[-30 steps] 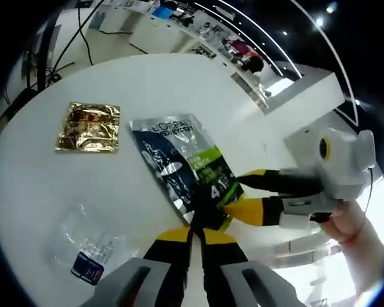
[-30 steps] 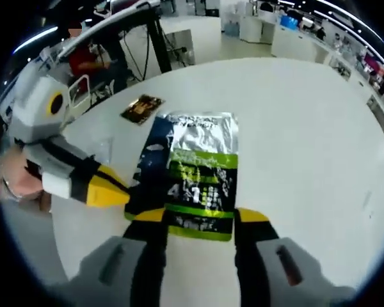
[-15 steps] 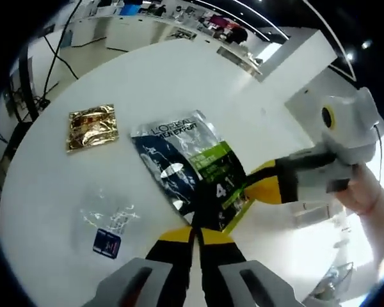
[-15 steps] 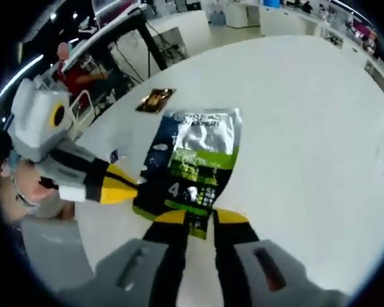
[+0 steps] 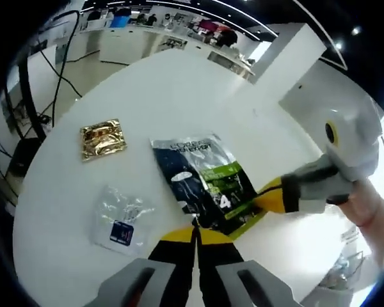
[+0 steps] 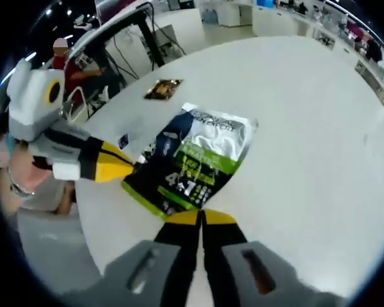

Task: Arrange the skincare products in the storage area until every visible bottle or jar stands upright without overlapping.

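Note:
A dark L'Oréal sachet with a green band and silver top lies across the white table. My left gripper is shut on its near edge. My right gripper comes in from the right, its yellow tips on the sachet's green corner. In the right gripper view the same sachet stretches away from my right gripper, whose jaws are shut on its near corner. The left gripper holds the sachet's left corner there.
A gold foil sachet lies at the far left of the table. Nearer sits a clear packet with a blue label. The gold sachet lies beyond the dark one. A person's hand holds the right gripper. The table edge is close by.
My right gripper's jaws, open around the sachet's end a second ago, have shut on its corner. The left gripper stays shut on it. Both views have pulled back and the sachet has turned.

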`<state>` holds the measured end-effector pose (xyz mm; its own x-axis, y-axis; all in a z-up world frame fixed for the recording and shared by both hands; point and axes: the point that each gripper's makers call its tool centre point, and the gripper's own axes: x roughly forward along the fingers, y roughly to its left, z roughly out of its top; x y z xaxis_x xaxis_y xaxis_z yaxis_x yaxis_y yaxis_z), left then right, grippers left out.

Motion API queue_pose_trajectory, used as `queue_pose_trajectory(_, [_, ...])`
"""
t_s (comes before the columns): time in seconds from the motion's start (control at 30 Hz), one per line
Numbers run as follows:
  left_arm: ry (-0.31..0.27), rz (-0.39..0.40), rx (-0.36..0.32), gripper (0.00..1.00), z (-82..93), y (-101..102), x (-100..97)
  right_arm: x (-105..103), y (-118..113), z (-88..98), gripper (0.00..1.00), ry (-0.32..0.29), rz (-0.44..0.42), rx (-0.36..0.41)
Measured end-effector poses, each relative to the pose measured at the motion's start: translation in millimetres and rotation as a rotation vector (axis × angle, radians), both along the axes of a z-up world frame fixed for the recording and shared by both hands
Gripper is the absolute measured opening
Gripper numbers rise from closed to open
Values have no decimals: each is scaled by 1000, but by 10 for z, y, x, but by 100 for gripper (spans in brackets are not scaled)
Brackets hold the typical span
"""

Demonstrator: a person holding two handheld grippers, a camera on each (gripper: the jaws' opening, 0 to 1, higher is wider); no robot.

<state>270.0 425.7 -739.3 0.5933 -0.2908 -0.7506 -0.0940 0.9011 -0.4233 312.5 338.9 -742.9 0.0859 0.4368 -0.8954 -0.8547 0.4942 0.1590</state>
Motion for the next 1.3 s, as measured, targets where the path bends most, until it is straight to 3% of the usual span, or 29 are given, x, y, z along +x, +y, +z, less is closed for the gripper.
queue_pose_trajectory(0.3, [-48,0,2,0,234,-25,-138,-158,-24,235,1,-28,-29,60])
queue_pose_trajectory(0.4, [-54,-41,-20,0,284,-92,-265,-340,-98,255,1,-39,-62,79])
queue_pose_trajectory(0.7, [52,-187,-56,0,66,-247,-747,-1051,-267,-104,2,35,-101,131])
queue_pose_trajectory(0.87, [120,-242,-61,1,-104,-282,-968,-1229,-349,-179,2,126,-146,171])
queue_pose_trajectory(0.93, [158,-235,-87,2,-161,-295,-1048,-1270,-376,-194,3,175,-179,190])
queue_pose_trajectory(1.0, [154,-244,-81,2,-204,-287,-1081,-1291,-403,-196,4,189,-175,204])
queue_pose_trajectory(1.03, [142,-242,-60,6,-227,-255,-1090,-1301,-423,-179,6,176,-178,218])
queue_pose_trajectory(1.07, [106,-239,-32,11,-227,-217,-1061,-1215,-414,-156,12,98,-161,246])
queue_pose_trajectory(1.13, [57,-220,-27,23,-196,-195,-999,-1167,-425,-146,24,61,-163,250])
queue_pose_trajectory(1.17, [53,-209,-38,23,-185,-184,-983,-1146,-423,-151,28,58,-177,253])
queue_pose_trajectory(1.3, [48,-147,-84,23,-171,-159,-868,-1010,-412,-167,28,56,-229,265])
